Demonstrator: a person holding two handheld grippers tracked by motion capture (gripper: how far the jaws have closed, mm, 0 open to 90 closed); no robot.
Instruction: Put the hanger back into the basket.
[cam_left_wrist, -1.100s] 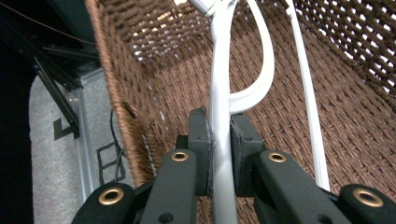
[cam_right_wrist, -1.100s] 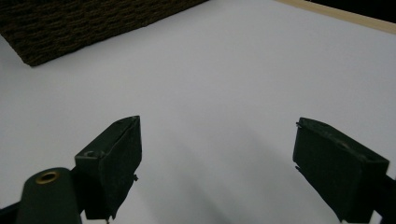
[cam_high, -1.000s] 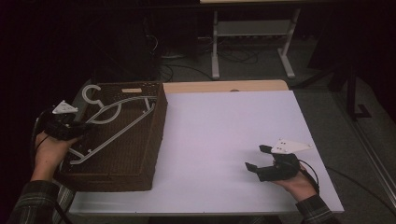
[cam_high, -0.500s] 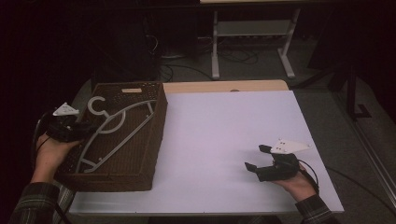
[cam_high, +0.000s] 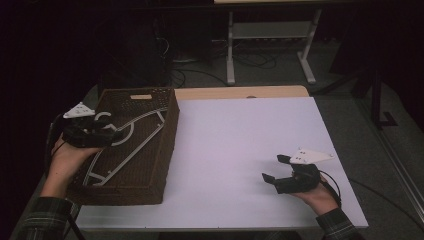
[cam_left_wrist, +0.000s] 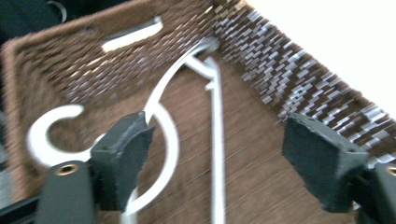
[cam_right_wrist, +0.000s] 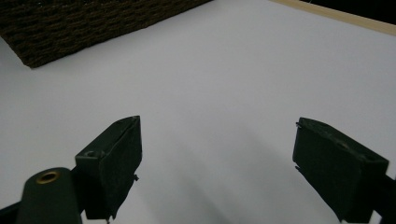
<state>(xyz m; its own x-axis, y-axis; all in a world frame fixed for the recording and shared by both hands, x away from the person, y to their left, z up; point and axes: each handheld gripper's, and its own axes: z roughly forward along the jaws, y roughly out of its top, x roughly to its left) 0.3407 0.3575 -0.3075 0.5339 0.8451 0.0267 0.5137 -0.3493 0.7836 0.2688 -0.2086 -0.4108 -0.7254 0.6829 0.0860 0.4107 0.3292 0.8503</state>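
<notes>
A white plastic hanger (cam_high: 132, 150) lies flat in the brown wicker basket (cam_high: 170, 130) at the table's left. My left gripper (cam_high: 116, 136) hovers over the basket's left side near the hanger's hook. Its jaws have just been opening and nothing is pressed between them. In the left gripper view the hanger (cam_left_wrist: 215, 126) lies on the basket floor below my open left gripper (cam_left_wrist: 224, 163), inside the woven wall (cam_left_wrist: 289, 70). My right gripper (cam_high: 274, 168) rests low over the white tabletop at front right, open and empty. In the right gripper view my gripper (cam_right_wrist: 224, 163) faces bare table.
The white tabletop (cam_high: 240, 150) stretches between basket and right hand, with a wooden strip (cam_high: 240, 92) along its far edge. A white metal stand (cam_high: 270, 35) and cables sit on the dark floor beyond. The basket's corner (cam_right_wrist: 93, 23) lies far ahead of the right gripper.
The hanger, held tilted above the basket by the left gripper a second ago, now lies flat inside it. The left gripper opened and moved up and away. The right hand kept still.
</notes>
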